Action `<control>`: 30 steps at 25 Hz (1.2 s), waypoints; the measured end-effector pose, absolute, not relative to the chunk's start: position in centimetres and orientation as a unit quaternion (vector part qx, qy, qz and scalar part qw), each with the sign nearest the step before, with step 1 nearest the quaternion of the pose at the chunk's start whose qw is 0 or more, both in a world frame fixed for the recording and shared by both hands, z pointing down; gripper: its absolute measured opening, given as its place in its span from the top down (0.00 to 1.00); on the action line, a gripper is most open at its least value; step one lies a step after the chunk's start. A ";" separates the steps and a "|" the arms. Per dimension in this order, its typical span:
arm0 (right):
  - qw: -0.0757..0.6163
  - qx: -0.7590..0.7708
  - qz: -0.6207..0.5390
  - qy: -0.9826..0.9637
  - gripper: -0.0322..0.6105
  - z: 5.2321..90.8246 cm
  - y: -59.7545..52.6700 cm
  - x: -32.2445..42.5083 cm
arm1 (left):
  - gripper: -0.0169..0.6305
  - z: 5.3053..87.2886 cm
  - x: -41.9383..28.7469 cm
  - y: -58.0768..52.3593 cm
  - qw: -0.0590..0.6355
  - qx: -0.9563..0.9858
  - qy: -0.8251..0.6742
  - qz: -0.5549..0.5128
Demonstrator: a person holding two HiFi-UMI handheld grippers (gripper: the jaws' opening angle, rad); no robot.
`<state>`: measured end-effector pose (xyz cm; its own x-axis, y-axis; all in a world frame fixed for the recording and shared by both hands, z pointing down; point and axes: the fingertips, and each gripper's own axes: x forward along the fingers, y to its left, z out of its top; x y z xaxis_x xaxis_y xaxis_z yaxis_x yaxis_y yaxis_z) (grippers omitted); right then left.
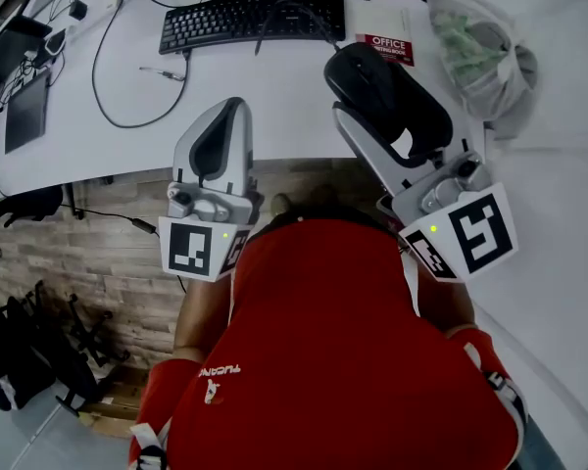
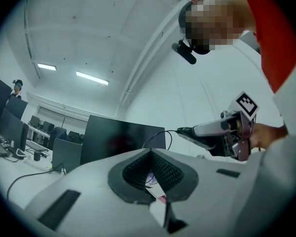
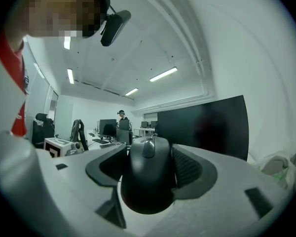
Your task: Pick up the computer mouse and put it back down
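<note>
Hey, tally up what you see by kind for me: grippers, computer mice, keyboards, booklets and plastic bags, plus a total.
Grippers: 2 (left gripper, right gripper)
Computer mouse: 1, between the right gripper's jaws
Keyboard: 1
Booklet: 1
Plastic bag: 1
Total: 6

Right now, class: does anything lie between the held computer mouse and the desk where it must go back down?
Nothing visible does. The right hand-held gripper clamps the computer mouse over bare white desk. The Office booklet, keyboard and plastic bag lie farther off.
</note>
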<state>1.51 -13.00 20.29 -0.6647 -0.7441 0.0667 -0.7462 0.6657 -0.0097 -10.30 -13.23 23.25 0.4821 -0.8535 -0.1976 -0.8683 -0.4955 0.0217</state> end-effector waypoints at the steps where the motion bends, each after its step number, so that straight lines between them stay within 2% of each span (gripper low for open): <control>1: 0.027 0.408 0.016 -0.913 0.50 20.0 -12.9 1.5 | 0.96 23.2 -10.3 -13.2 0.041 -0.860 0.501 0.091; 9: 0.040 0.412 0.019 -0.910 0.50 21.3 -13.6 1.7 | 0.96 23.4 -10.3 -13.3 0.037 -0.858 0.505 0.087; 30: 0.168 0.415 0.092 -0.889 0.50 40.3 -18.8 1.1 | 0.96 28.1 -11.2 -14.8 0.005 -0.849 0.526 0.048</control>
